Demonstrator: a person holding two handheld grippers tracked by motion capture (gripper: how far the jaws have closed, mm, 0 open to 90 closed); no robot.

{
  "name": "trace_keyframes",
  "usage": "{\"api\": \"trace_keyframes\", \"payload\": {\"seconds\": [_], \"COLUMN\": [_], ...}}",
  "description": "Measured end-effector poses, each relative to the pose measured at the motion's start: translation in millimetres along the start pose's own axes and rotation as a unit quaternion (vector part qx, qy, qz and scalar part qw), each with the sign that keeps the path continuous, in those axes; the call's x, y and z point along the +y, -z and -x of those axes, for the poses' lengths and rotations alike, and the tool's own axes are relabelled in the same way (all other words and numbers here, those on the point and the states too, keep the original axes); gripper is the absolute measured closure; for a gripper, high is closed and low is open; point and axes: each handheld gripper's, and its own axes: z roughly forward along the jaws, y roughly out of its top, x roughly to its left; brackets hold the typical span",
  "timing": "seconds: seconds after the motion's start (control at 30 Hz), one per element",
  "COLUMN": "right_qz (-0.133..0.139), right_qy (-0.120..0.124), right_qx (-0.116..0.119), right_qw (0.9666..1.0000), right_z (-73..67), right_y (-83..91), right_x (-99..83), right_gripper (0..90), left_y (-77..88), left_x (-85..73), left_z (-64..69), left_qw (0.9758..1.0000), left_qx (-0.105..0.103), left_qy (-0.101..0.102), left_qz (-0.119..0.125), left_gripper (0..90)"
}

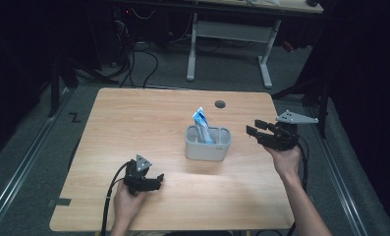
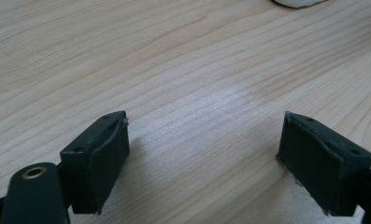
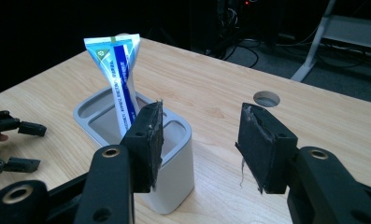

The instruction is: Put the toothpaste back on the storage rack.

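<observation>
— Where's the left gripper (image 1: 155, 181)?
— Low over the tabletop (image 1: 133, 123), near its front edge, jaws wide apart, nothing between them.
— And the right gripper (image 1: 255, 132)?
— Held higher, near the tabletop's right edge, jaws parted, nothing between them.

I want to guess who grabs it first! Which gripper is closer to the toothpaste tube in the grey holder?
Right. The right gripper hovers just beside the holder with the toothpaste tube, jaws open. The left gripper rests lower on the table, farther off.

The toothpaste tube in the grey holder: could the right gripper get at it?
Probably yes. The tube sticks up above the holder, and the right gripper is open, empty and beside it.
</observation>
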Motion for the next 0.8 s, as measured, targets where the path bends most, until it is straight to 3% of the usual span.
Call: {"api": "trace_keyframes", "payload": {"seconds": [0.8], "right_qz": [0.006], "right_qy": [-0.037], "right_qx": [-0.017], "right_qw": [0.9992], "right_z": [14.4], "right_y": [20.7], "right_x": [-36.6], "right_gripper": [49.9], "left_y": [0.0], "left_x": [0.0], "left_z": [0.4], "left_qw": [1.0000], "left_qx": [0.000], "left_qy": [-0.001], "left_qz": [0.000], "left_gripper": [16.4]}}
